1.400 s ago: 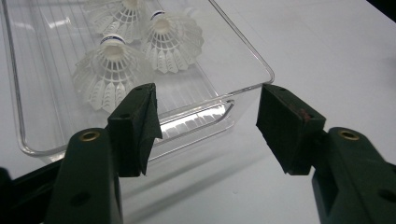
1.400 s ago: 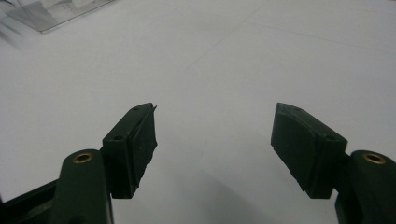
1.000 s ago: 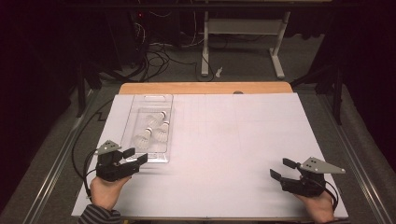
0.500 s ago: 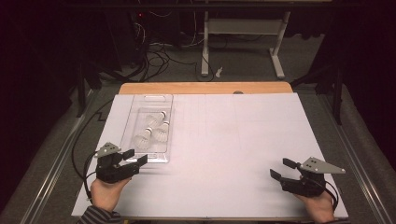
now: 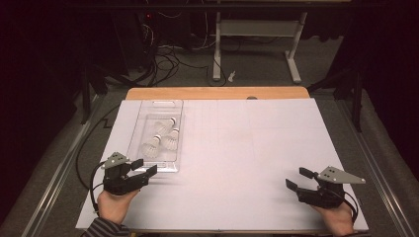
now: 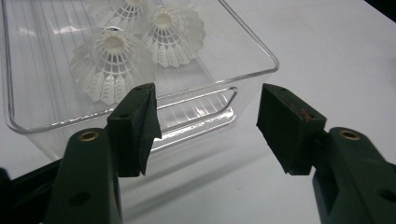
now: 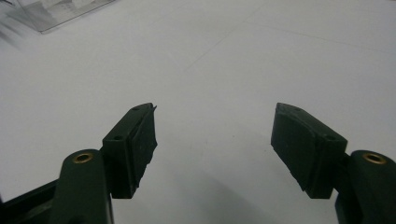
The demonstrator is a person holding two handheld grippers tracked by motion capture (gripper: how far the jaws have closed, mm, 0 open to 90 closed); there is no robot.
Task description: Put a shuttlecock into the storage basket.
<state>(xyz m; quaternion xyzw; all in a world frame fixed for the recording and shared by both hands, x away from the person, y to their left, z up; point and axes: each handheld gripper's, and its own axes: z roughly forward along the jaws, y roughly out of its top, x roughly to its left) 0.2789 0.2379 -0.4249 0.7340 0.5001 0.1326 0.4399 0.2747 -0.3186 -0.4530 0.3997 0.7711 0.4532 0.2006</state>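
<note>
With both tongs spread wide and empty, the left tongs (image 6: 208,128) facing the near handle of the clear tray (image 5: 141,126) at the tabletop's left, where three shuttlecocks (image 6: 114,65) lie, a clumsy pinch could slide the light tray, while the right tongs (image 7: 215,149) rest well apart.

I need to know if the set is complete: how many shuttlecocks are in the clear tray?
3, all inside the clear plastic tray: one shuttlecock nearest the left gripper, one just right of it, and one behind them. None looks hidden.
</note>
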